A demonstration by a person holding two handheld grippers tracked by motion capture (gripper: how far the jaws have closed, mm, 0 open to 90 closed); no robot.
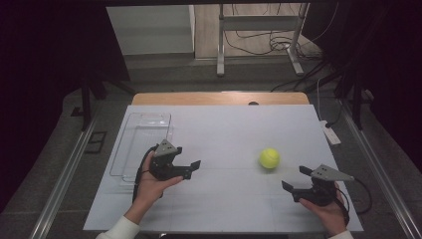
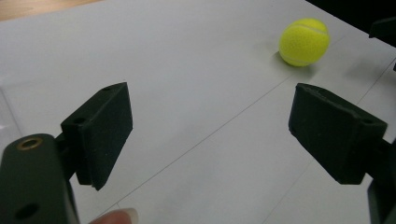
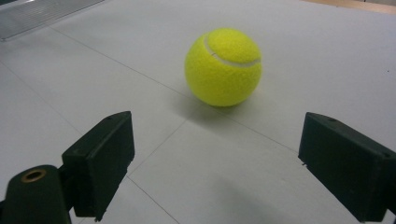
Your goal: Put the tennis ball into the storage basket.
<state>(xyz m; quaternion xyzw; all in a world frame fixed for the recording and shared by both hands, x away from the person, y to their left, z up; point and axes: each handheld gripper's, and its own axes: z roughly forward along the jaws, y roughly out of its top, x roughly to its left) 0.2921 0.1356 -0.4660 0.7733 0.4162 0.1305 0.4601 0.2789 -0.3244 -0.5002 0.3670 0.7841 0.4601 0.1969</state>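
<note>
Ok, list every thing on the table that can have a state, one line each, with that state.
tennis ball: resting free on the white sheet, ungripped, nearer the right gripper.
clear container: upright at the left edge of the sheet, open-topped, nothing visible inside.
left gripper: jaws open, nothing between them, pointed toward the ball.
right gripper: jaws open, nothing between them, just short of the ball.

Two black tools, left tool and right tool: blocky matte pads, grey three-cornered top plates, black trailing cables, brass-ringed hole on body. White sleeve cuffs.
</note>
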